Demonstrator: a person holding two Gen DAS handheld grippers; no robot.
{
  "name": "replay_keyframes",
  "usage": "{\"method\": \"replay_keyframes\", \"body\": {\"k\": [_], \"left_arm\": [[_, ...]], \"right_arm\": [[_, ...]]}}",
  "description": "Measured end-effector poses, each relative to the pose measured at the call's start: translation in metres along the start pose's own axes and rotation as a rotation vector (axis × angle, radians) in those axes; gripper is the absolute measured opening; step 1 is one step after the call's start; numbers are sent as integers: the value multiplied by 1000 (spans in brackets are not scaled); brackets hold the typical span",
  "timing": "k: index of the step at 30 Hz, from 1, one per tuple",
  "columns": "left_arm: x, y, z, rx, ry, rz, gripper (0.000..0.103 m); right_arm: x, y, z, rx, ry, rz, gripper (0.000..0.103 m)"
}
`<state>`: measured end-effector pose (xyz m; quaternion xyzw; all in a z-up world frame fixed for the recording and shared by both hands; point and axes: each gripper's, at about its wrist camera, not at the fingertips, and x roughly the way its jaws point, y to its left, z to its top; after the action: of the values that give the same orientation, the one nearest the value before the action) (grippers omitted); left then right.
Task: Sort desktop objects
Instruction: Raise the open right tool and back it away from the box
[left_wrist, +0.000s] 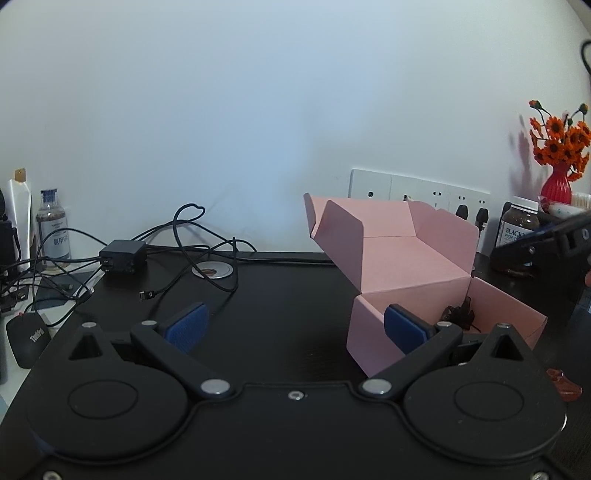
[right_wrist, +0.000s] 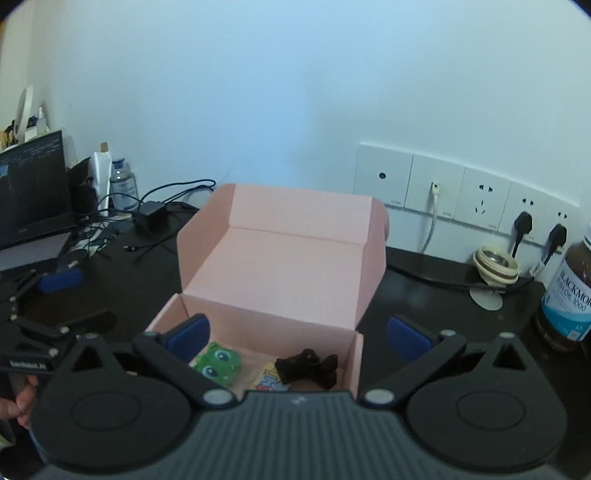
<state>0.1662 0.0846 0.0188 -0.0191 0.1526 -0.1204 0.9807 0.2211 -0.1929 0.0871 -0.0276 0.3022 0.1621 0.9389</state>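
Looks like we're mid-sort: the pink box (right_wrist: 280, 273) already holds a green frog toy (right_wrist: 216, 363) and a black clip (right_wrist: 308, 367). Right gripper (right_wrist: 297, 334) hovers over it, jaws wide and empty. Left gripper (left_wrist: 293, 325), just left of the box, is also spread wide and empty. Next up is probably grabbing the red bit (left_wrist: 563, 384) right of the box. Behind the box: black desk (left_wrist: 280, 291), cables (left_wrist: 184, 251), wall sockets (right_wrist: 461, 195).

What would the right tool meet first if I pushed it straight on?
Probably the pink box: the right tool, open and empty, points over its open compartment at the raised lid. Depth is hard to judge.
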Motion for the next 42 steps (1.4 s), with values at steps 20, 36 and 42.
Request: {"method": "replay_keyframes", "body": {"k": [20,36,42], "left_arm": [[-1,-3,0,14,-3,23,103],[-3,-6,0,31,-19,47,103],[-3,-5,0,28,-15,58,103]], "right_arm": [[-63,-21,-84,72,-448,-2,102],[-67,-66,-116,190,-364,14,102],[-66,-75,-121,235,-368,21,102]]}}
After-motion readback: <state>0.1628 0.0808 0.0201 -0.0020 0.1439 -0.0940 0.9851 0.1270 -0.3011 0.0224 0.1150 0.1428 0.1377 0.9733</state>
